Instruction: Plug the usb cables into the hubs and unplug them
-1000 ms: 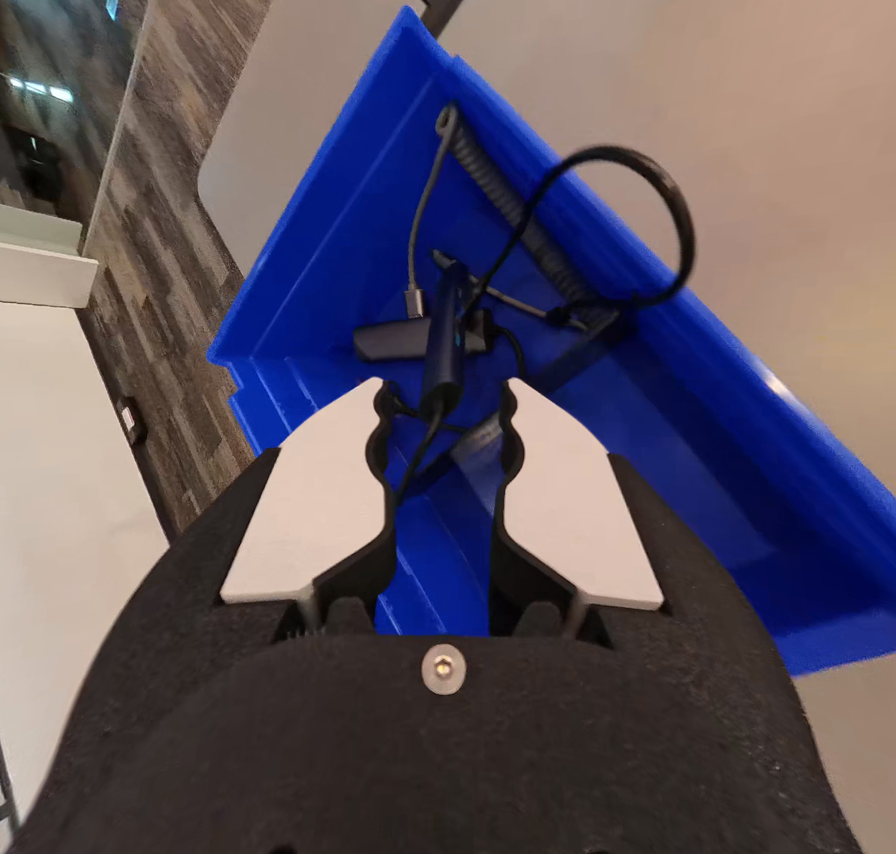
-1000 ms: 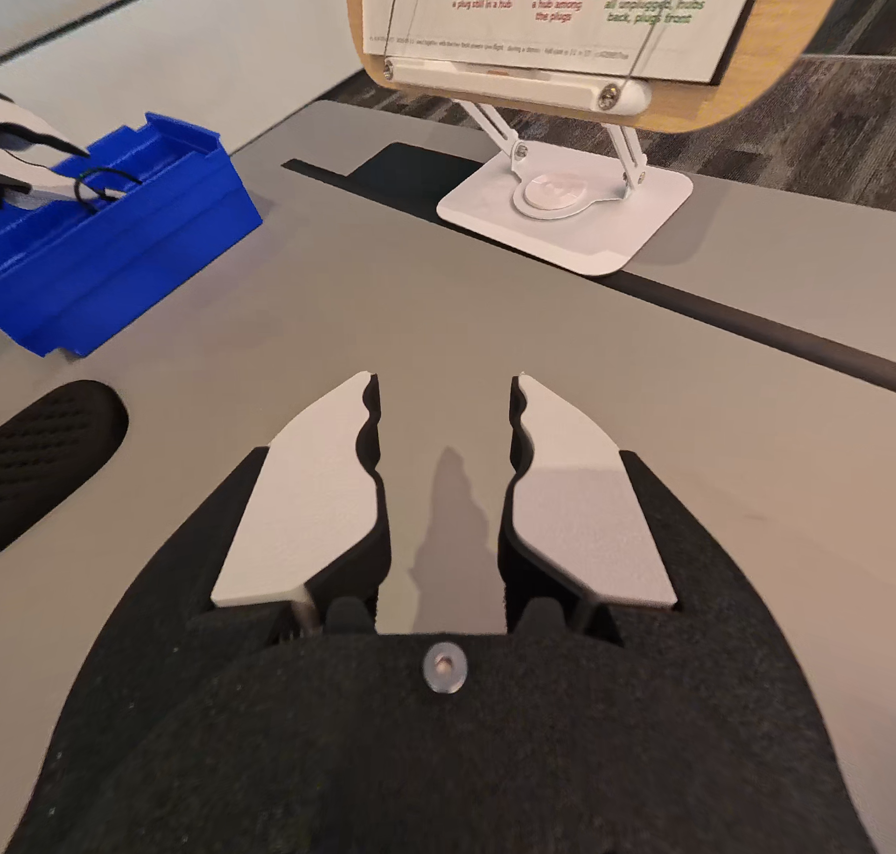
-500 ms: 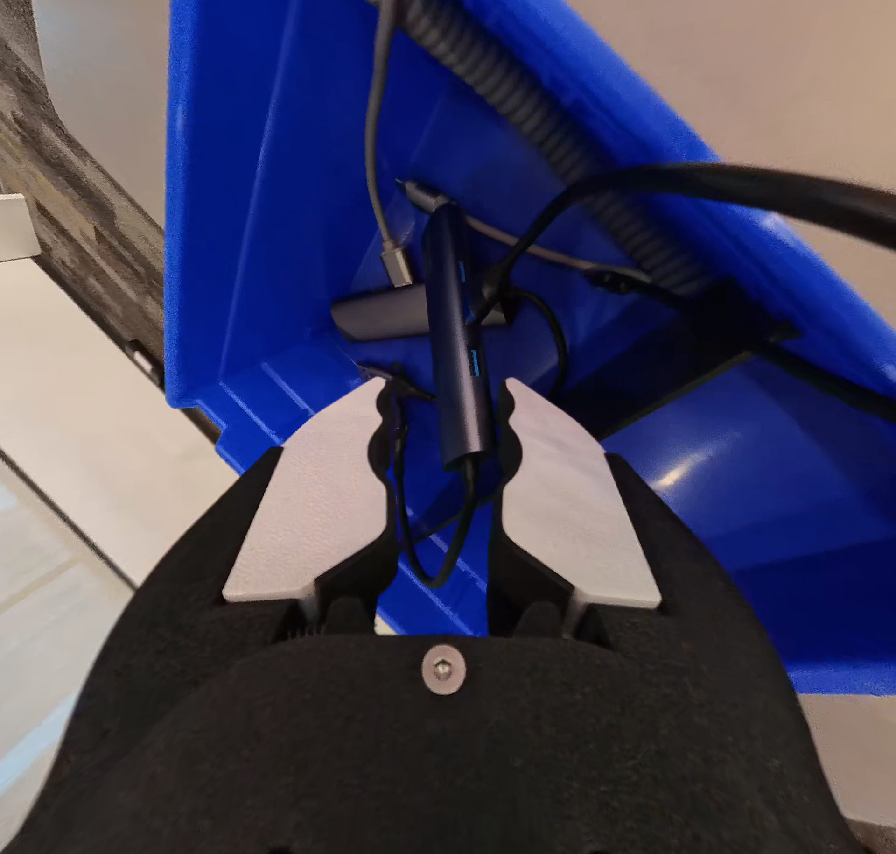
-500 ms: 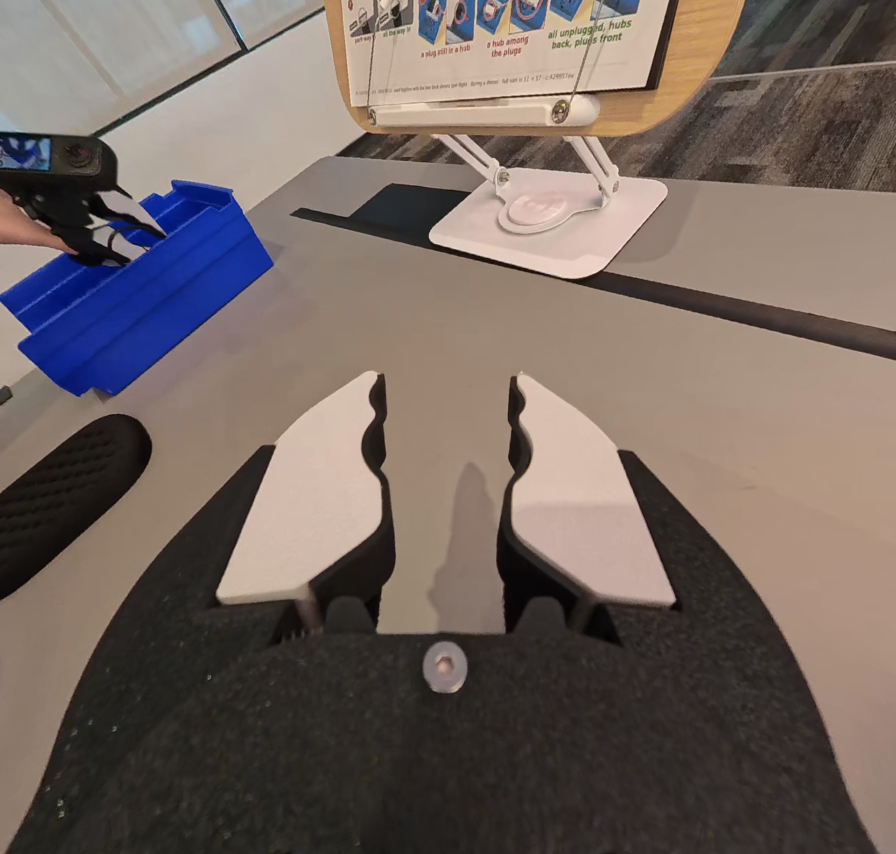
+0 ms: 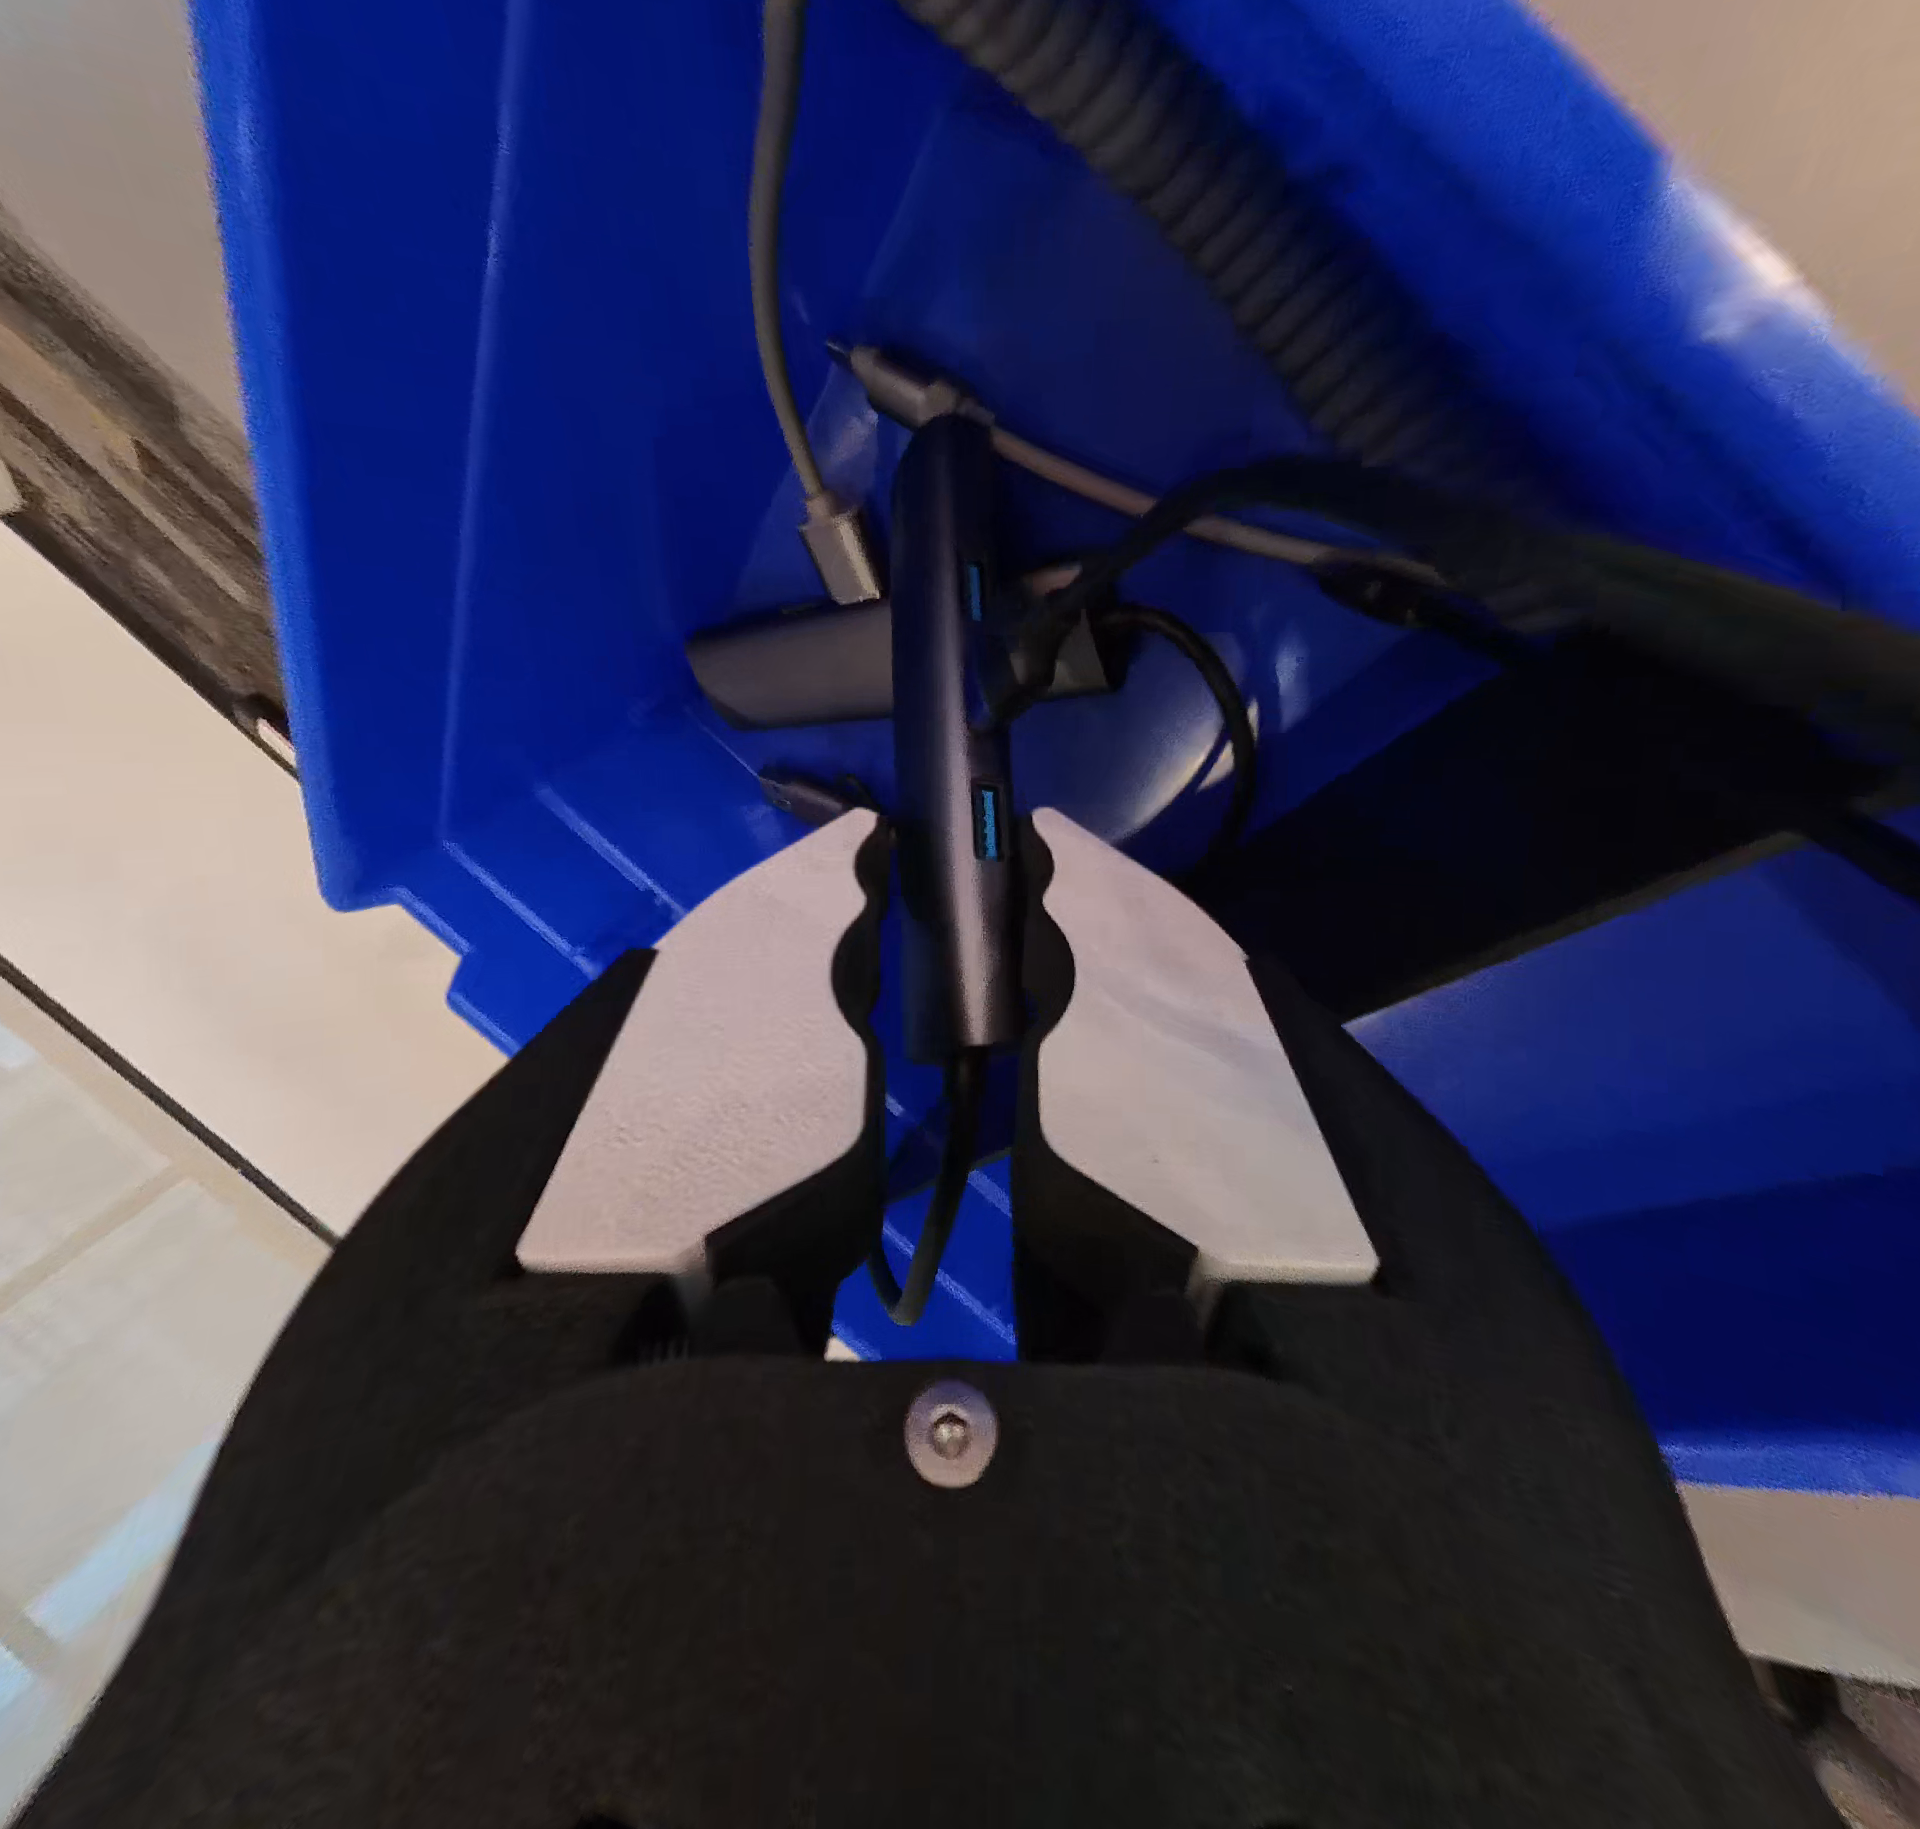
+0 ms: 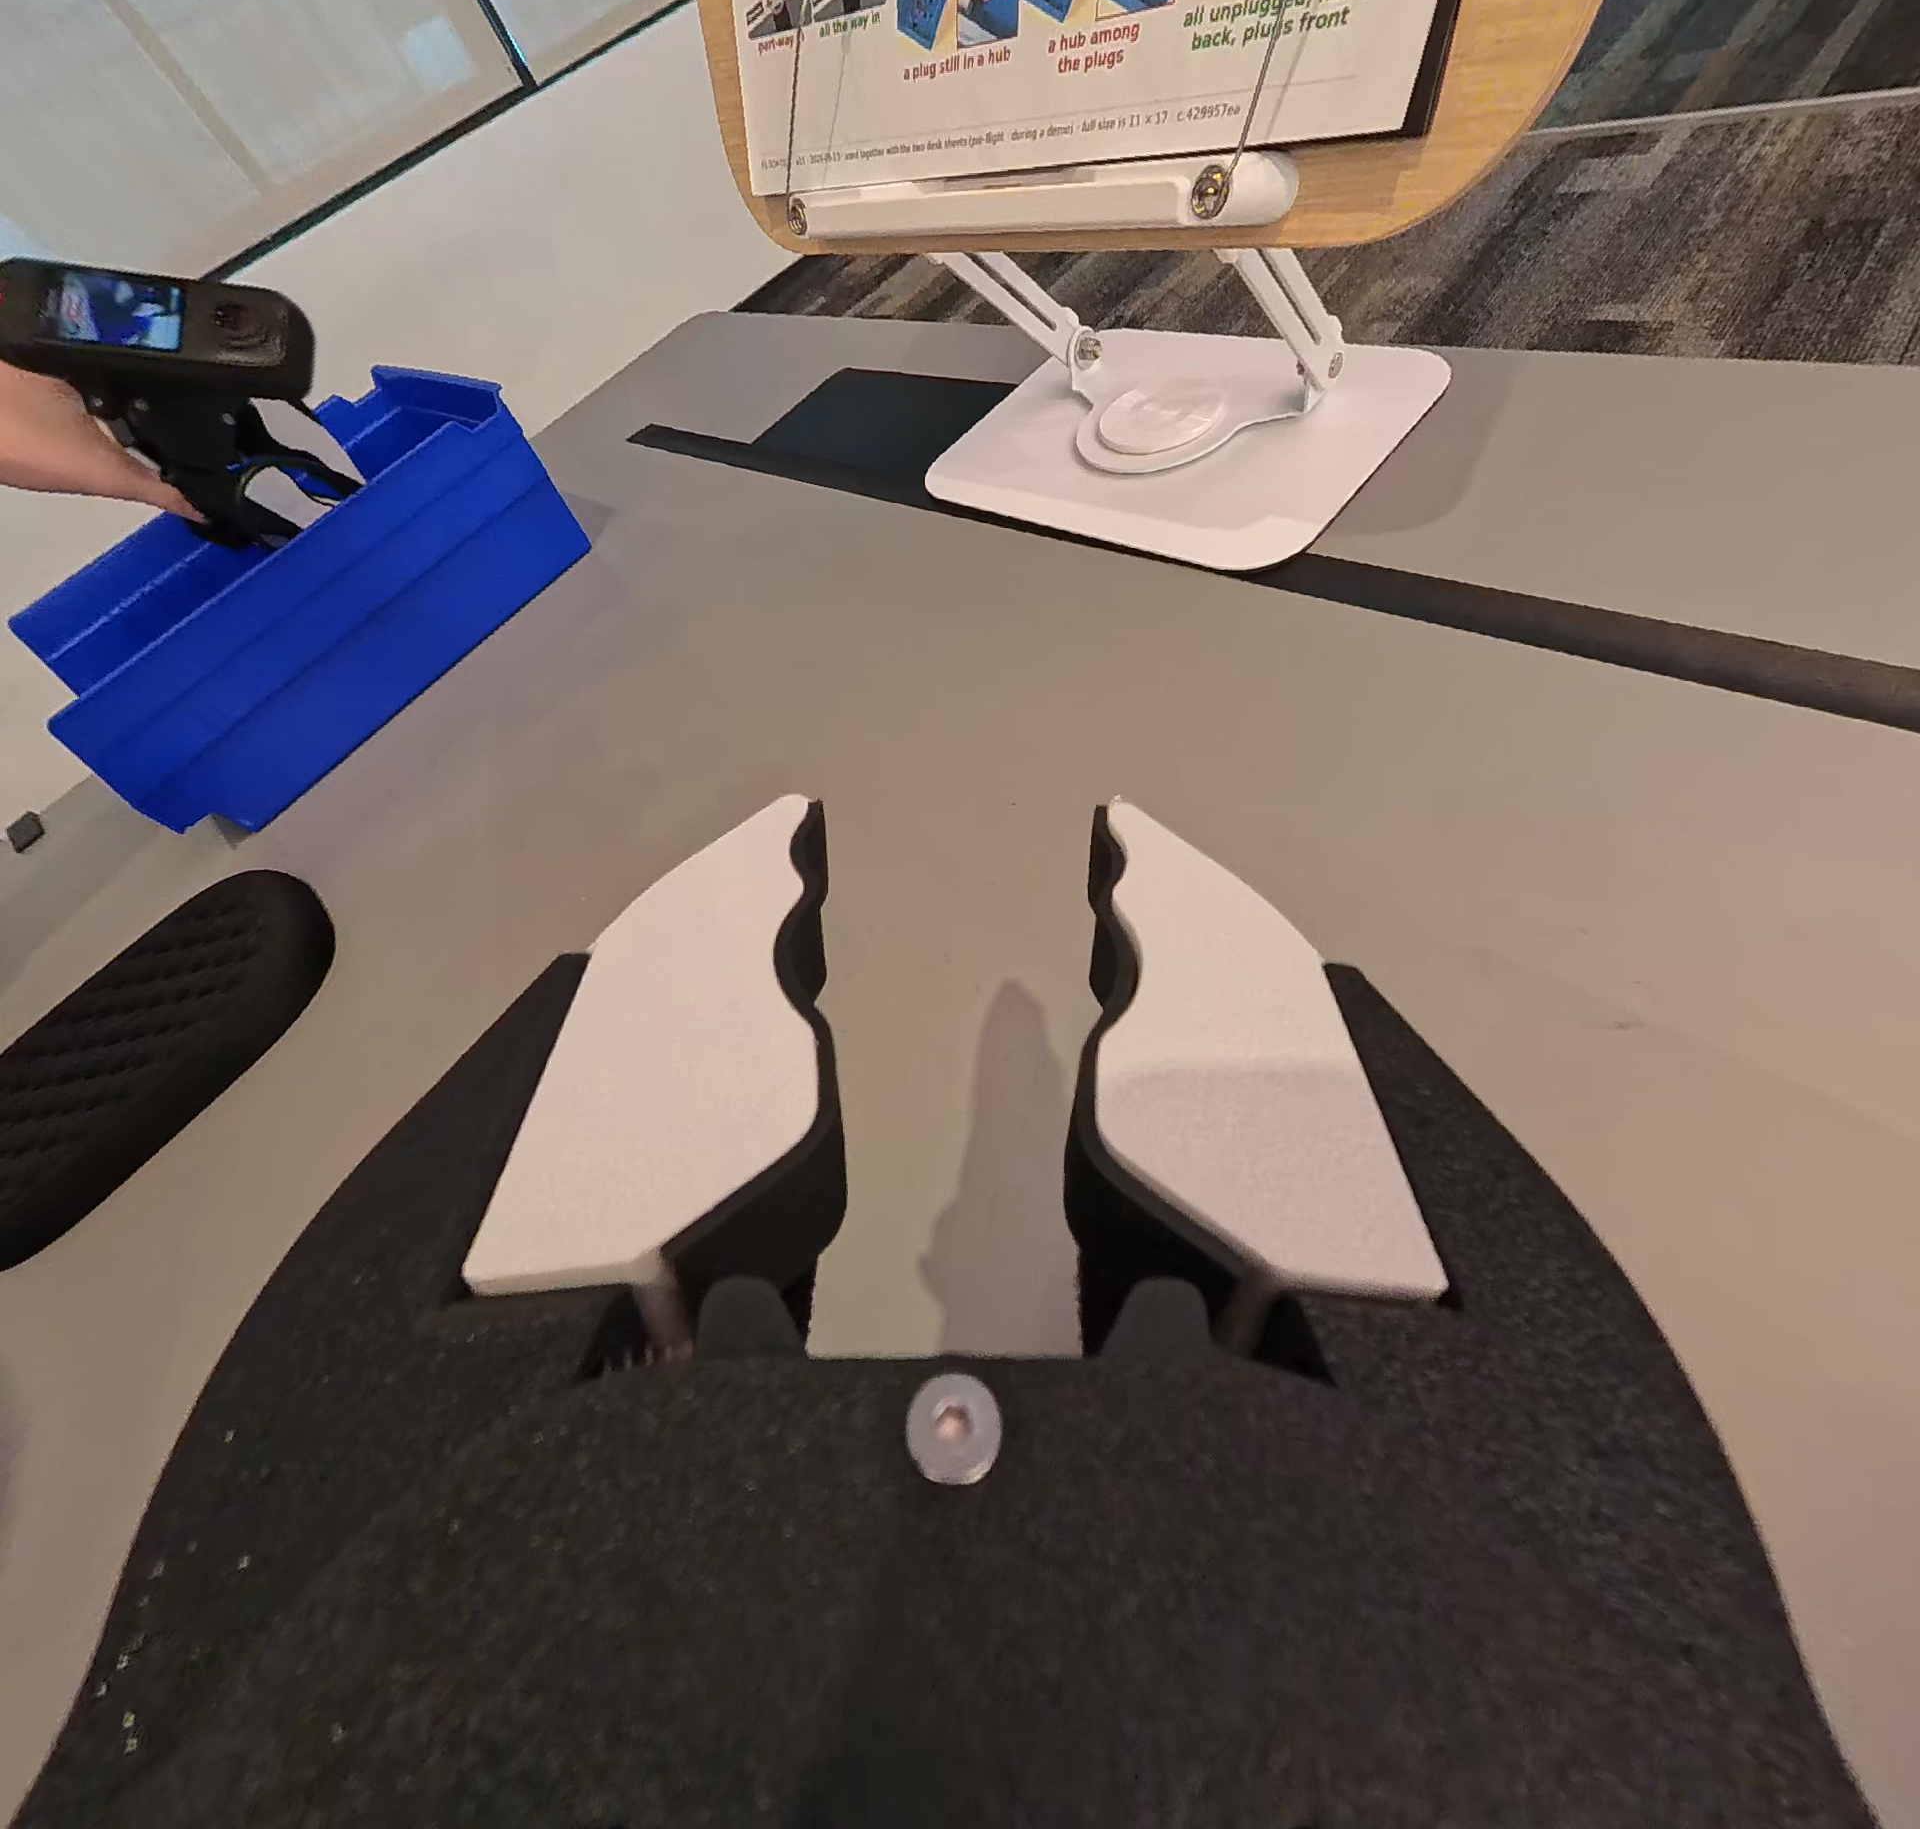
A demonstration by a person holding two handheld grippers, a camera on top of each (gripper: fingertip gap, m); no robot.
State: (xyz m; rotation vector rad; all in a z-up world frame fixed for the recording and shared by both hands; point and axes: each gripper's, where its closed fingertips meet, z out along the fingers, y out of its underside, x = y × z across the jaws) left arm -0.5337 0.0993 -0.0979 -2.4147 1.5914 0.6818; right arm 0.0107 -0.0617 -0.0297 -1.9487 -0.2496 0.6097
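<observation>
Left gripper (image 5: 956,844) now clamped on slim hub (image 5: 951,761) in blue bin (image 5: 436,429): grasp secured; right gripper (image 6: 956,823) released, idle.

The left wrist view sits on the left gripper (image 5: 956,906) and looks along its fingers, very close, down into the blue bin (image 5: 623,429). The bin fills most of this view. The right wrist view sits on the right gripper (image 6: 956,906) and looks across the grey table (image 6: 1455,844) from low above it, toward a stand (image 6: 1195,449) at the far edge. Both views share the blue bin (image 6: 312,616). In the right wrist view it is far off to the left, with the left gripper (image 6: 301,491) reaching into it.
</observation>
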